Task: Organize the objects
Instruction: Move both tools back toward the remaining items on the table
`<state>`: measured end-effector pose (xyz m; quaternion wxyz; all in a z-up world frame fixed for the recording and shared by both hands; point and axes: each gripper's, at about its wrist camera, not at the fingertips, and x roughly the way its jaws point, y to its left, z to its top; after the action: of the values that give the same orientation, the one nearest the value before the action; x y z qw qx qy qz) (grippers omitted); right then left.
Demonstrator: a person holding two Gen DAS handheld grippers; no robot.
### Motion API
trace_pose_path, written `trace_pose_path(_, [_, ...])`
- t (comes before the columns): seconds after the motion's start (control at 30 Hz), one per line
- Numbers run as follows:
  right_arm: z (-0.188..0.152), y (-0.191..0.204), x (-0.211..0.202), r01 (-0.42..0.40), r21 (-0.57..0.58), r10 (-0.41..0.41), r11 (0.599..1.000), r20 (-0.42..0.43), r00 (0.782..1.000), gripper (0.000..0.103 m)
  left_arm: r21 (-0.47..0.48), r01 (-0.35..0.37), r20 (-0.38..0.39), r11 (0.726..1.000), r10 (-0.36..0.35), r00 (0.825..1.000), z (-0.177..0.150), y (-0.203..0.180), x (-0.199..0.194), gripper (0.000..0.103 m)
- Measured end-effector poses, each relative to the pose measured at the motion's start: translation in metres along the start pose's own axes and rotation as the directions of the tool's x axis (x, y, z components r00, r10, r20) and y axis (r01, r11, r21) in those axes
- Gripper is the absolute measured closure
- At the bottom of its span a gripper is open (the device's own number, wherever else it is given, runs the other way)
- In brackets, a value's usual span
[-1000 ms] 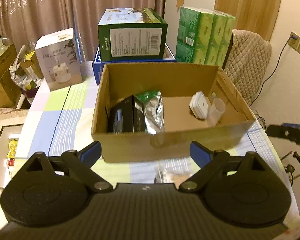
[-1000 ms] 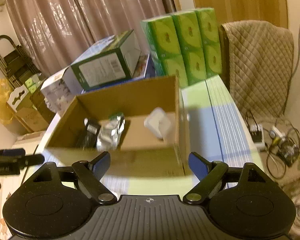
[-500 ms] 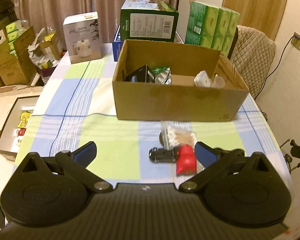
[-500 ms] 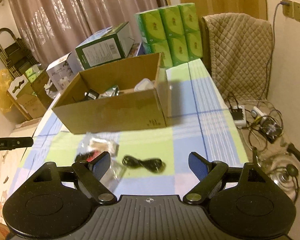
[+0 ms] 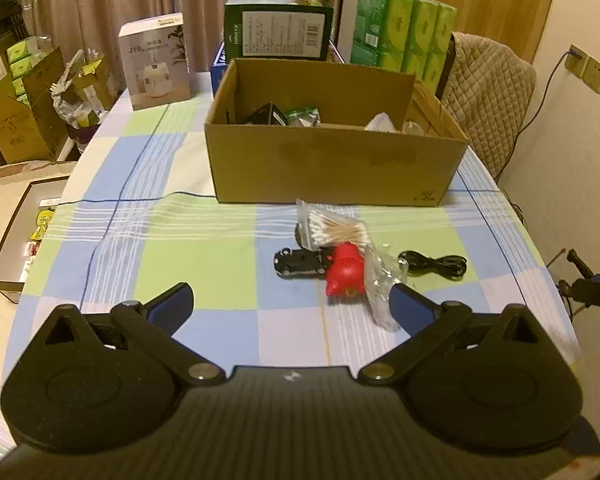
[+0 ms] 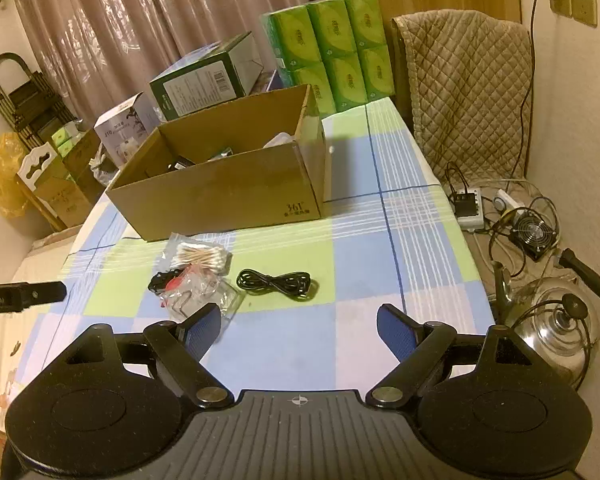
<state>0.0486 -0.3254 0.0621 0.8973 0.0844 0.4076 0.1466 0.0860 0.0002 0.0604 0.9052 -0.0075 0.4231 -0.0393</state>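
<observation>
An open cardboard box (image 5: 332, 168) (image 6: 228, 196) stands on the checked tablecloth with several items inside. In front of it lie a bag of cotton swabs (image 5: 332, 232) (image 6: 200, 257), a black toy car (image 5: 298, 262) (image 6: 160, 281), a red toy (image 5: 345, 274), a clear plastic bag (image 5: 380, 280) (image 6: 204, 292) and a coiled black cable (image 5: 436, 264) (image 6: 276, 282). My left gripper (image 5: 290, 306) is open and empty, held back above the table's near edge. My right gripper (image 6: 298, 328) is open and empty, also near the front edge.
Behind the box stand a green carton (image 5: 278, 34), a white appliance box (image 5: 154, 66) and green tissue packs (image 5: 404, 30). A padded chair (image 6: 464, 80) is at the right. A kettle (image 6: 556, 328) and a power strip (image 6: 470, 208) lie on the floor right. Floor boxes stand at the left (image 5: 16, 120).
Both grippers have pulled back from over the box toward the table's front edge. The loose items in front of the box have come into view. Both stay open.
</observation>
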Motion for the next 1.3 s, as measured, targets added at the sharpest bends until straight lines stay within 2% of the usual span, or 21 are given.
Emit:
trace_pose_path(0.47, [0.002,-0.006,0.010,-0.001,-0.013,0.001,1.000,-0.020,1.000,0.021,0.012,0.039,-0.027,0.999,-0.039,0.999,-0.009,-0.016,0.011,0.001])
trace_pose_path(0.77, [0.005,-0.005,0.031,-0.039,-0.142,0.031,0.989,-0.057,0.998,0.021,0.043,0.090,-0.069,0.995,-0.087,0.994,-0.015,-0.030,0.032,0.002])
trace_pose_path(0.87, [0.008,-0.006,0.041,-0.042,-0.167,0.031,0.985,-0.068,0.997,0.021,0.053,0.132,-0.092,0.990,-0.127,0.988,-0.017,-0.037,0.042,0.010])
trace_pose_path(1.13, [0.016,-0.008,0.071,-0.069,-0.242,0.042,0.968,-0.112,0.993,0.021,0.064,0.176,-0.125,0.982,-0.168,0.978,-0.019,-0.052,0.074,0.018])
trace_pose_path(1.2, [0.017,-0.007,0.082,-0.079,-0.262,0.044,0.962,-0.135,0.990,0.021,0.072,0.192,-0.134,0.979,-0.182,0.974,-0.018,-0.056,0.083,0.025])
trace_pose_path(1.27, [0.017,-0.006,0.092,-0.083,-0.286,0.041,0.955,-0.150,0.988,0.021,0.073,0.205,-0.149,0.976,-0.193,0.970,-0.017,-0.058,0.094,0.037])
trace_pose_path(1.3, [0.017,-0.005,0.096,-0.082,-0.297,0.036,0.951,-0.157,0.987,0.021,0.072,0.209,-0.154,0.975,-0.196,0.969,-0.016,-0.058,0.098,0.039])
